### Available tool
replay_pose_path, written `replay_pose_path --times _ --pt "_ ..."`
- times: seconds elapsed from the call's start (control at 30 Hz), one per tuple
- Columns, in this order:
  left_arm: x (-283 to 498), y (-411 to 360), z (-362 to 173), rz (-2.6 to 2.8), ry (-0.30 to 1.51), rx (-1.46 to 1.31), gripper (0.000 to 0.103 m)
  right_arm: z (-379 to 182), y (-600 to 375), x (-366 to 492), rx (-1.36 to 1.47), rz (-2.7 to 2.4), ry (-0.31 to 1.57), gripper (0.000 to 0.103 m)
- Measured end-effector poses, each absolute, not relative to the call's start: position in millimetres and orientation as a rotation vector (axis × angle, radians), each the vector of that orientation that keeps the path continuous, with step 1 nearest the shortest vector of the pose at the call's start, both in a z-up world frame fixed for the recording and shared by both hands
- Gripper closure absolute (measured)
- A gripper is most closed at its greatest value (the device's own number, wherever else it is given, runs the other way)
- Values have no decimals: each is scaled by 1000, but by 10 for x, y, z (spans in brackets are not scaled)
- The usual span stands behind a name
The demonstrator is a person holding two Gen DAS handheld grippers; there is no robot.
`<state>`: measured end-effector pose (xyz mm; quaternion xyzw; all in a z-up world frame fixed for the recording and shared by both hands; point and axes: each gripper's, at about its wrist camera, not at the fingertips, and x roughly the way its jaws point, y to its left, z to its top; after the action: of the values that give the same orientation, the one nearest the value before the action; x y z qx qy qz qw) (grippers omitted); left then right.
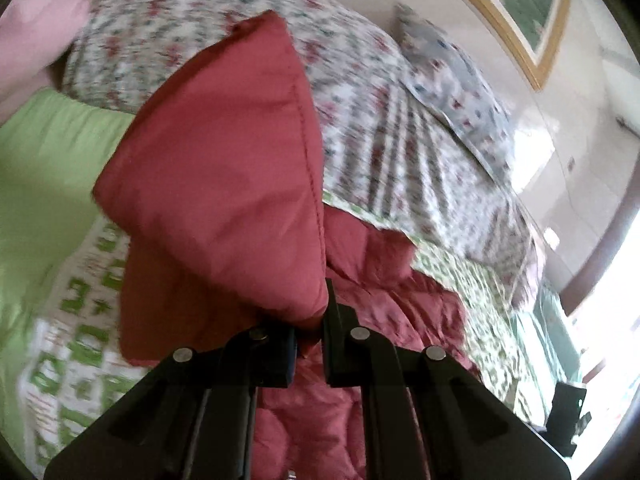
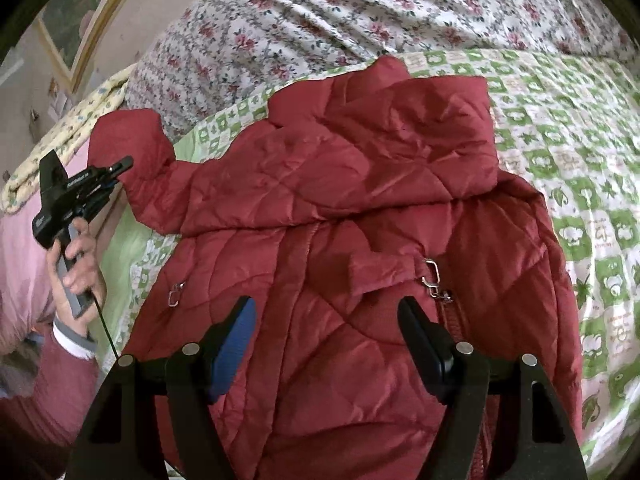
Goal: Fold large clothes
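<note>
We see a red quilted jacket (image 2: 340, 208) spread over a green-and-white patterned bedsheet (image 2: 560, 152), with a floral quilt (image 2: 320, 12) bunched up beyond it. Our left gripper (image 1: 310, 332) has its fingers clenched on the end of one sleeve (image 1: 224, 168), which rises from between the fingers and fills the middle of the left wrist view; the background there is blurred. From the right wrist view that same gripper (image 2: 124, 166) shows at the far left, gripped by a hand (image 2: 78, 264), its tip meeting the sleeve (image 2: 132, 148), which is held up off the bed. Our right gripper (image 2: 326, 330) hangs over the jacket's body with its fingers spread wide and grasping nothing; the quilted front lies between and under them, and a metal zipper pull (image 2: 432, 276) sits just beyond the right-hand finger.
</note>
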<state>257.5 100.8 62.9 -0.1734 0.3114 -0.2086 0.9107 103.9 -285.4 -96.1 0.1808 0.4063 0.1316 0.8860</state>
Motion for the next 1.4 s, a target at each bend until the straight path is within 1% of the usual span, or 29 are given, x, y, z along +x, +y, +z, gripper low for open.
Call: replay_pose_path --times 0.37,0.53,0.83,1.0,1.13,1.37,1.4 --pt "2482 -8 480 -554 708 -215 96 -906 -3051 1121 444 286 822 28" --pt "2469 -310 375 -591 733 -178 96 -890 -3215 1186 481 279 810 28" --pt "2566 -902 103 -621 791 -139 96 -937 -3533 1276 585 257 787 27" --pt "2613 -1278 -211 -596 856 -64 96 -961 -3696 1378 656 259 775 27" --pt "2544 -1410 -358 -581 870 -16 96 -974 -3778 1552 706 272 777 27" --pt "2519 -1401 -349 -584 873 -25 96 -1076 -3746 2141 829 355 796 27" --pt "2520 -1396 -347 -584 877 -25 96 -1099 -3730 2206 842 365 801 30"
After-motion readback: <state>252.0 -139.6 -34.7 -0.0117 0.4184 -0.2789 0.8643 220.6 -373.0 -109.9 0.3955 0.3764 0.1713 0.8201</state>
